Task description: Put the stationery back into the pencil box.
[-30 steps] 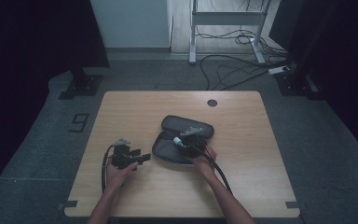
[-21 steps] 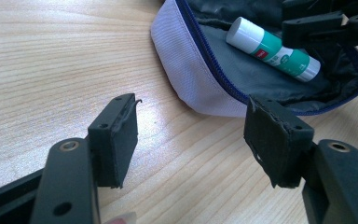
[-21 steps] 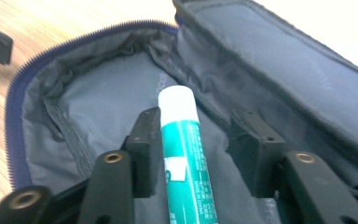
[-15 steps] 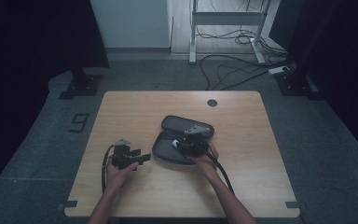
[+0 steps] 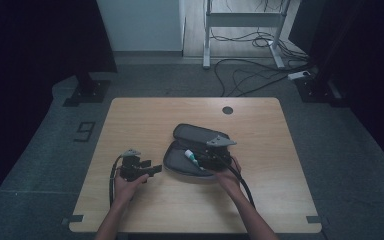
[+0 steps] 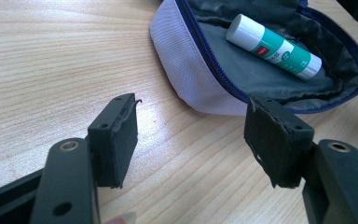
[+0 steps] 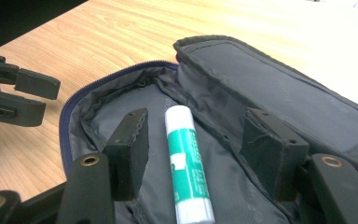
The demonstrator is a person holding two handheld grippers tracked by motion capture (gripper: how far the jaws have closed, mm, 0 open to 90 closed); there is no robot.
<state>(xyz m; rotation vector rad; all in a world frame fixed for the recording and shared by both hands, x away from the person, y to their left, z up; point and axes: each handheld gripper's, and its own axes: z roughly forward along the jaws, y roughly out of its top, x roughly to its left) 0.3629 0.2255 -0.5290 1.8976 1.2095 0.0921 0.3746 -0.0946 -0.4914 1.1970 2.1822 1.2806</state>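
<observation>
Fingers (image 7: 270, 154) of the right gripper (image 7: 200, 154) stand spread apart inside the open pencil case (image 7: 279, 93), one on each side of the glue stick (image 7: 186, 172) without touching it. That white and green glue stick lies flat on the grey lining, lengthwise between them, with free lining on both of its sides. Its flap is folded back flat on the desk (image 7: 121, 32) beyond, and the blue zipper edge curves round the left of the pouch.

Off to the case's left, the left gripper (image 6: 191, 135) rests low over bare wood, its fingers (image 6: 116, 135) also wide apart and holding nothing. Their tips point at the case's pale outer wall, near it but not touching, and from that side the glue stick (image 6: 275, 46) lies aslant inside the pouch, well behind the zipper rim.

From the high view, the left gripper (image 5: 139, 168) and right gripper (image 5: 211, 156) sit in the near half of the desk (image 5: 145, 120), the pencil case (image 5: 195, 135) near the middle. Wide open wood surrounds it on every side, and a round cable hole (image 5: 227, 110) lies by the far edge.
</observation>
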